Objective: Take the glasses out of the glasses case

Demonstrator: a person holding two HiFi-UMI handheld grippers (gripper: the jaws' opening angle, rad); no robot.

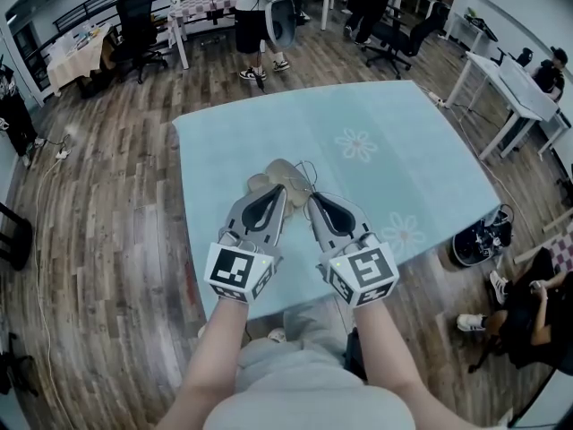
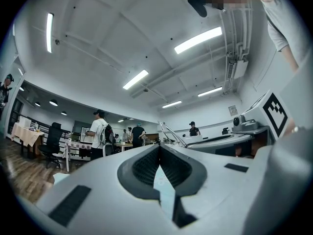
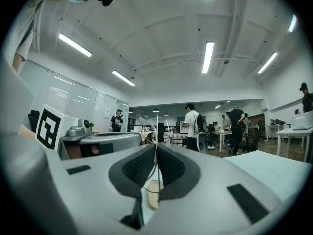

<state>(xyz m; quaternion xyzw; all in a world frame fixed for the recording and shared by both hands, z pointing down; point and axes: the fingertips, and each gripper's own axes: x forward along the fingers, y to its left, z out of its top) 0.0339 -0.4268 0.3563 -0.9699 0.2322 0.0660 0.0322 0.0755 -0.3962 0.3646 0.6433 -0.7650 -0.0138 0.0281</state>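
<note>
A beige glasses case lies on the light blue tablecloth, just beyond both grippers. Thin wire-framed glasses stick up at the case's right side. My right gripper is shut on the glasses; in the right gripper view the thin wire frame runs up between the closed pads of the right gripper, with the beige case below. My left gripper rests at the case's near edge. In the left gripper view its tips meet with nothing visible between them, and the glasses' wire rises just to the right.
The table's front edge is right under my forearms. White flower prints mark the cloth. Around the table is wooden floor, with a person standing behind, office chairs, a white desk at right and a seated person at lower right.
</note>
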